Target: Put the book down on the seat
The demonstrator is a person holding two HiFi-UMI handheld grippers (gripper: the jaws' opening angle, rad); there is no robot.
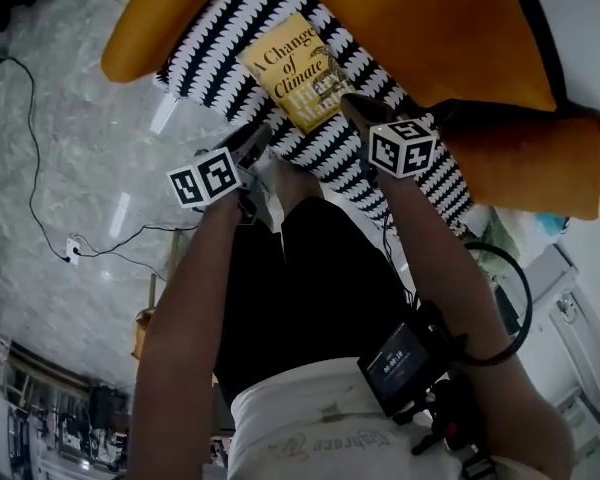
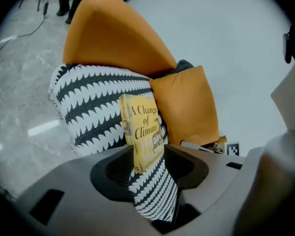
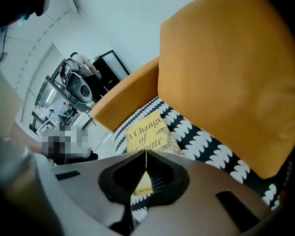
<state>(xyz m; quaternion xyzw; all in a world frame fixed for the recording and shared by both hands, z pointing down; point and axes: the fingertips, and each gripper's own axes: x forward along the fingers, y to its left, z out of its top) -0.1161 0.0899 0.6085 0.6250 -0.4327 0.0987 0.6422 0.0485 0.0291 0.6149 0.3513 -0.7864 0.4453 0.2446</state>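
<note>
Two grippers in frame, both held low over the front of the orange armchair (image 1: 430, 28). The book (image 1: 298, 73) lies flat, cover up, on the black-and-white patterned seat (image 1: 220, 38), just beyond both sets of jaws.

Position relative to jaws: in the head view the left gripper (image 1: 255, 140) sits at the book's near left corner and the right gripper (image 1: 358, 106) at its near right corner. I cannot tell whether either tip touches the book.

Orientation: yellow cover, title legible. In the head view the long axis runs from upper left to lower right. The top edge points away from me, towards the far side of the seat. The bottom edge faces the grippers.

Left gripper (image 2: 150, 166): jaws spread. The gap is wider than the book is thick. Through it I see the book's (image 2: 142, 132) near end and, below that, the patterned seat (image 2: 88, 102). Nothing is pinched.

Right gripper (image 3: 146, 161): jaws pressed together. They meet in one thin pale line with no gap. I see nothing caught in the line. The book (image 3: 147, 132) lies beyond the tips on the patterned seat (image 3: 211, 146), and a small yellow piece of it shows through the hollow below the line.

Marker cubes: left (image 1: 205, 178) and right (image 1: 402, 146) both face the head camera.
</note>
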